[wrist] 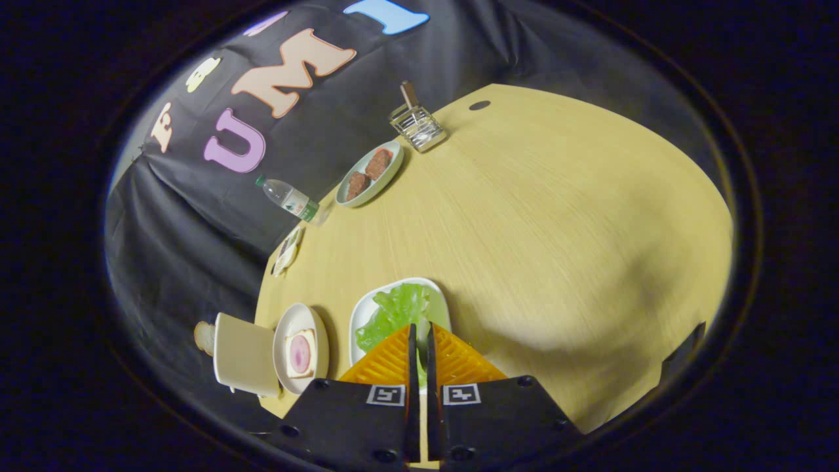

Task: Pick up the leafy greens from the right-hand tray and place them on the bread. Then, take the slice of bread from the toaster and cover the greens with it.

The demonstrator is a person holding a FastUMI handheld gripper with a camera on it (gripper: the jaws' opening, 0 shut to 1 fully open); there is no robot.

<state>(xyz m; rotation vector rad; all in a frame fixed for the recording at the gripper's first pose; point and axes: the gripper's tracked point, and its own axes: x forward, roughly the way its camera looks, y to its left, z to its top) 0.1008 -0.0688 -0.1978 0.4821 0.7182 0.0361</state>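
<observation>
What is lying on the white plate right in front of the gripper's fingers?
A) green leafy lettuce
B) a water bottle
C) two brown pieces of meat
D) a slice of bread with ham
A: the leafy greens lie on the white tray just ahead of the gripper, whose fingers are almost closed with a thin gap, a bit of green showing between them. The bread with ham is on another plate beside it.

The tongs (419, 341) have ribbed triangular fingers on dark screwed mounts, each bearing a square black-and-white marker.
</observation>
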